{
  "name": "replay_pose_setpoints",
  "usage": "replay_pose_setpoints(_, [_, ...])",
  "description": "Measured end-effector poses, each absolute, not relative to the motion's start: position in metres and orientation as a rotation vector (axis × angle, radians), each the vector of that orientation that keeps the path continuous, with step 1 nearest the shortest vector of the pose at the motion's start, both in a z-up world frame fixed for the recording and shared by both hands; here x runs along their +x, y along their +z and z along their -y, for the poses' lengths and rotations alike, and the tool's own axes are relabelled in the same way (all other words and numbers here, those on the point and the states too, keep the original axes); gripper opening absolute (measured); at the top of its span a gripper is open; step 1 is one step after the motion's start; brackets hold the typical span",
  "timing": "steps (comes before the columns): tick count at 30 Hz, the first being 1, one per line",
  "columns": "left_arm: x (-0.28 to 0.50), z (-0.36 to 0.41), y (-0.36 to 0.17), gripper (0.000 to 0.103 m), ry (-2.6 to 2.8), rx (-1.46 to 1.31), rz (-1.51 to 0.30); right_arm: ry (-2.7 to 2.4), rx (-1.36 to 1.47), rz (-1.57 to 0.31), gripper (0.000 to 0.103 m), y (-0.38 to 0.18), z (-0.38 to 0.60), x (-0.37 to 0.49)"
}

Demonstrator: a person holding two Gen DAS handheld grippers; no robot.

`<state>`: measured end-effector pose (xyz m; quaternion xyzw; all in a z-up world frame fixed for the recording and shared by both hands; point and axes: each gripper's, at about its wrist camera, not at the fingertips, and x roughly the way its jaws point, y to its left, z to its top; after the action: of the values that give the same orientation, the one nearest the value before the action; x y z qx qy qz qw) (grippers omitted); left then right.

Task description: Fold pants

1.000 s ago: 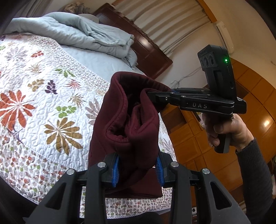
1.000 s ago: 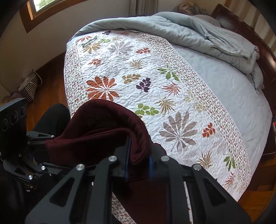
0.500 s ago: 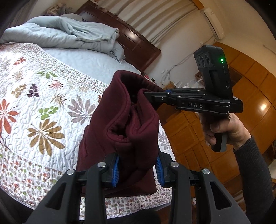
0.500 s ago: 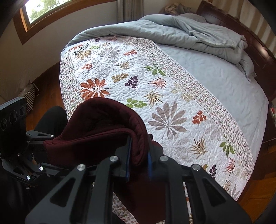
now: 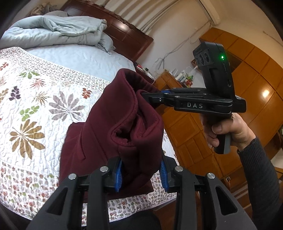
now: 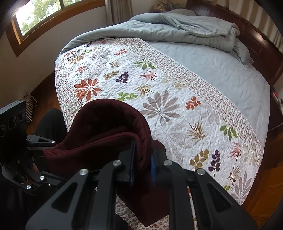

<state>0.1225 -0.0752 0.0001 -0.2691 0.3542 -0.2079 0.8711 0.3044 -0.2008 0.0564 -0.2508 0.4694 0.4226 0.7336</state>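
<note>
Dark maroon pants [image 5: 113, 127] hang bunched in the air above the near edge of the bed. My left gripper [image 5: 141, 174] is shut on a thick fold of them between its blue pads. In the left wrist view my right gripper [image 5: 146, 96] reaches in from the right, held by a hand [image 5: 228, 131], and clamps the far top edge of the cloth. The right wrist view shows the right gripper [image 6: 143, 159] shut on the pants [image 6: 109, 131], with the left gripper's body [image 6: 26, 159] at the lower left. The lower part of the pants drapes down over the bed edge.
A floral quilt [image 6: 159, 99] covers the bed, with a rumpled pale blue duvet [image 5: 53, 33] by the dark headboard [image 5: 127, 33]. Wooden cabinets [image 5: 194, 134] and a cluttered nightstand [image 5: 176, 77] stand to the right. A window [image 6: 44, 14] and a striped bag [image 6: 30, 109] are at the left.
Both grippers have carried the pants sideways along the bed edge toward its right end; the bed has slid left in the left wrist view. Both grips are unchanged.
</note>
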Motion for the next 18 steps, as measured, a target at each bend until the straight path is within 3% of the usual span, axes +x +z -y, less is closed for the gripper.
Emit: replay_pose_setpoints(18, [0.135, 0.109, -0.018, 0.034, -0.498, -0.531, -0.799, 0.887, -0.485, -1.07, 0.013, 0.027, 0.257, 0.31])
